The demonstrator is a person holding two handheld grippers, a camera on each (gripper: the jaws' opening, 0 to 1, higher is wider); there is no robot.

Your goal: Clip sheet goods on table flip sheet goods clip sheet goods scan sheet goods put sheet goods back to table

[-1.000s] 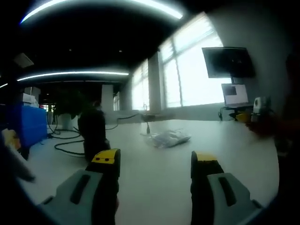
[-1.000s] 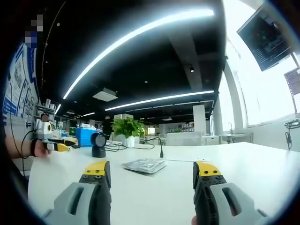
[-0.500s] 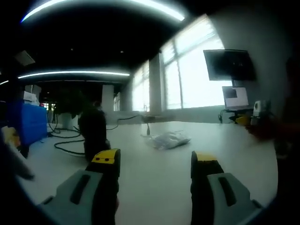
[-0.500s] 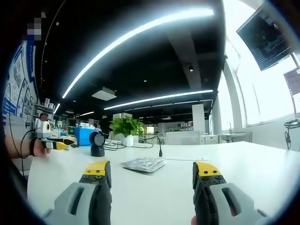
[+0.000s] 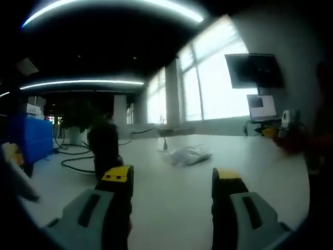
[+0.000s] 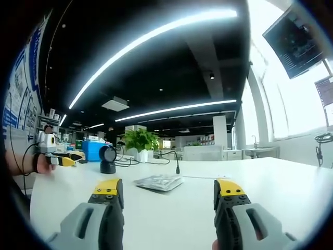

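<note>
The first clip has not begun. The right gripper (image 6: 168,194) and the left gripper (image 5: 173,179) both hover with jaws wide apart, holding nothing. The sheet goods (image 6: 159,183) lie flat on the table (image 6: 270,182), ahead of both jaw pairs and apart from them. Judged next move: advance one gripper, then close on the packet's edge.

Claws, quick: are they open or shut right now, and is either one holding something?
Left claw: open, holding nothing.
Right claw: open, holding nothing.
</note>
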